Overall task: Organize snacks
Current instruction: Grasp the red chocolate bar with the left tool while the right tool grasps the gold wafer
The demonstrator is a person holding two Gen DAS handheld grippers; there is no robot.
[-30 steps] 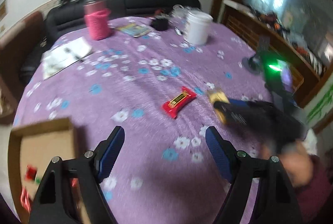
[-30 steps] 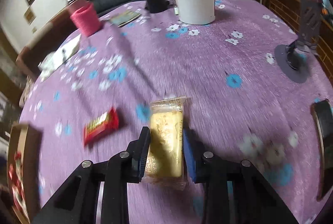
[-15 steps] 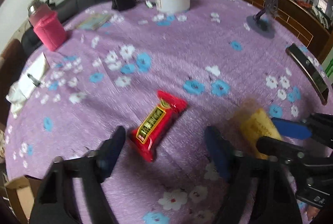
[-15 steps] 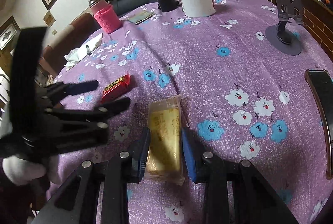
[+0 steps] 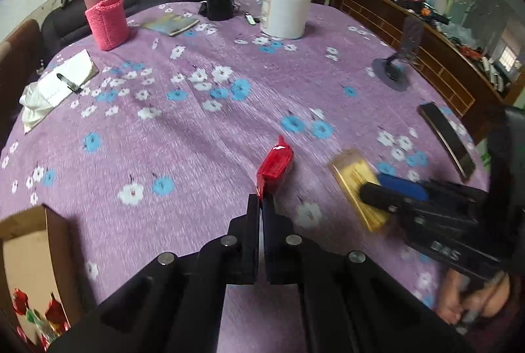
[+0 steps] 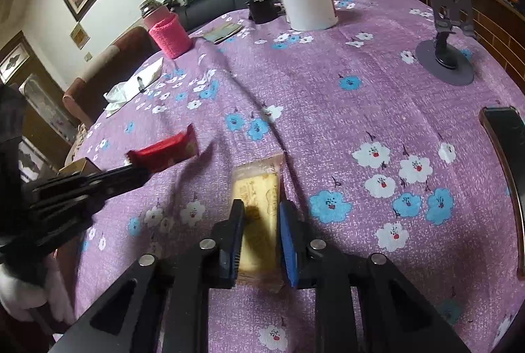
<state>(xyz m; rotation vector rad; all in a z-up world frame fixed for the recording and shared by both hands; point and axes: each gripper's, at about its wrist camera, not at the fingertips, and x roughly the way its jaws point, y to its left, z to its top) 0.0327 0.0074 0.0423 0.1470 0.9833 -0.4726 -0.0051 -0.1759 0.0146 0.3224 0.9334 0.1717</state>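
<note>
The left tool (image 5: 261, 200) is sitting at lower centre of the left wrist view with its jaws fully closed, pinching the near end of the red snack bar (image 5: 275, 168), which is tilting up off the purple floral worktop (image 5: 203, 136). The right tool (image 6: 261, 231) is gripping the yellow wrapped cake (image 6: 259, 208) between its two pads at lower centre of the right wrist view, with the packet lying along the jaws. An open cardboard box (image 5: 29, 258) holding red-wrapped pieces is standing at the lower left. A white tub (image 5: 286, 12) and a pink-sleeved flask (image 5: 105, 18) are standing along the upper edge.
</note>
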